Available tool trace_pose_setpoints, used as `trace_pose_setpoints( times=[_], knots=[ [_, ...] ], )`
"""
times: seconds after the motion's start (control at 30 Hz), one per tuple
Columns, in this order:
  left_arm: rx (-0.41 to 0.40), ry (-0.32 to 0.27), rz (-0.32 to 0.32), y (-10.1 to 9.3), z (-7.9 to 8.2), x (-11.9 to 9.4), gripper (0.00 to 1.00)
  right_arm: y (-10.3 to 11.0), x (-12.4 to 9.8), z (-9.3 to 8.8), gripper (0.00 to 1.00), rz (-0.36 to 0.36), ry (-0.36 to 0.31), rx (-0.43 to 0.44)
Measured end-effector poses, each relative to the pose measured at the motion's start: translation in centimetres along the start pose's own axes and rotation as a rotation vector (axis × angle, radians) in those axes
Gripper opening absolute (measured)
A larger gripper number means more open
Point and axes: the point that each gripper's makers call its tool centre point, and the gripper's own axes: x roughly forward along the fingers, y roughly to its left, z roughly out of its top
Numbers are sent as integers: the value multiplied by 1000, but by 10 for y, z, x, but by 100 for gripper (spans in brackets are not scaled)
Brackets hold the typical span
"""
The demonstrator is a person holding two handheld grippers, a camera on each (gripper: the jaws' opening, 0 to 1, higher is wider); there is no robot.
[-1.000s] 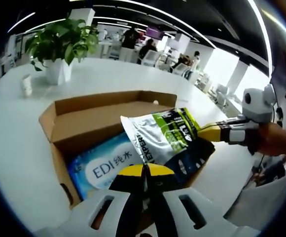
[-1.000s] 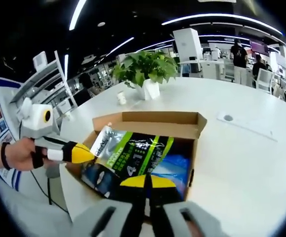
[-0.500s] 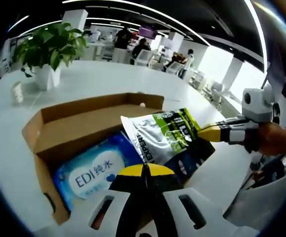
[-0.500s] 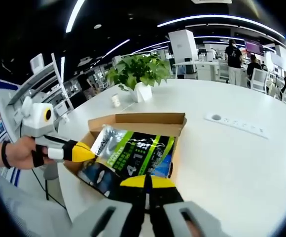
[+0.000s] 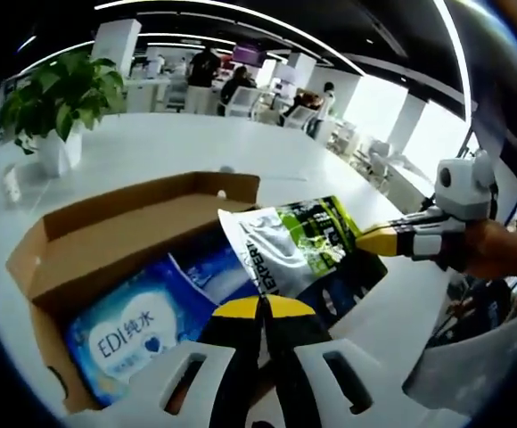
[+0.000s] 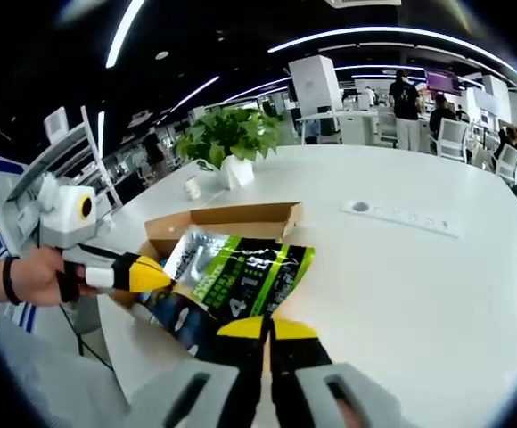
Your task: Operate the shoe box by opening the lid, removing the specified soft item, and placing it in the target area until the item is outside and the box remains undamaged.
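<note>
Both tongs were clamped shut on the green-and-silver pouch [image 5: 305,245], the left tongs [image 5: 260,308] pinching one edge and the right tongs [image 6: 265,328] another, so the pouch hung in the air above the open shoe box [image 5: 125,223] and clear of its rim. A blue wipes pack [image 5: 129,325] lay inside the box on the white counter [image 6: 401,267]. With two grips pulling on slick, soft film, uneven tugging could probably tear or slip the pouch, and a low swing might clip the box flap.
</note>
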Motion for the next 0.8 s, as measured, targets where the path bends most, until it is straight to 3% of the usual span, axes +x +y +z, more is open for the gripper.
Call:
trace_pose_setpoints(
  times=[0.8],
  knots=[
    [64,50,-98,-62,1,45,0,-57,-48,-23,0,-88,-18,69]
  ],
)
